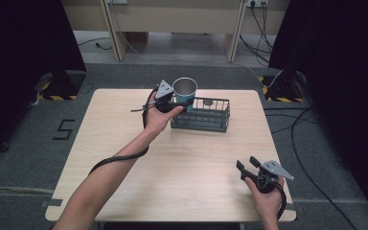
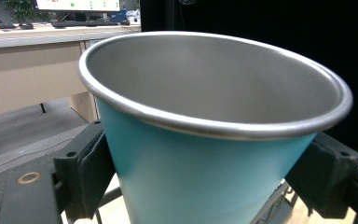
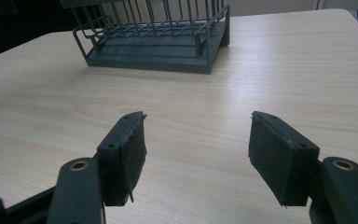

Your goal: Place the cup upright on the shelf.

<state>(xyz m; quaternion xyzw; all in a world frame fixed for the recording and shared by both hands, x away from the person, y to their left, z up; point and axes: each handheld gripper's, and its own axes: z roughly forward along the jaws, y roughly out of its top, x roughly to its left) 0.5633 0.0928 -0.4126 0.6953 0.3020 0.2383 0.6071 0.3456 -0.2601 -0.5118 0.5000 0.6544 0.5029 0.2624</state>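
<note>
- The wooden table (image 1: 182,167) lies under both my grippers; my right gripper (image 1: 248,166) rests near its close right corner, well apart from everything else.
- The dark wire basket (image 1: 206,117) sits just beyond and to the right of my left gripper (image 1: 178,103); my right gripper view looks along the bare tabletop to the basket (image 3: 154,44), far ahead of its pads.
- The cup (image 1: 185,90) is teal outside, bare grey metal inside, with a rolled steel rim; it widens toward the top and stands upright in my left gripper, raised at the basket's left end.
- My left gripper view shows the cup (image 2: 200,168) close up, pinched on both sides by the black pads (image 2: 91,172).
- My right gripper's jaws stand spread with nothing between the pads (image 3: 133,158).
</note>
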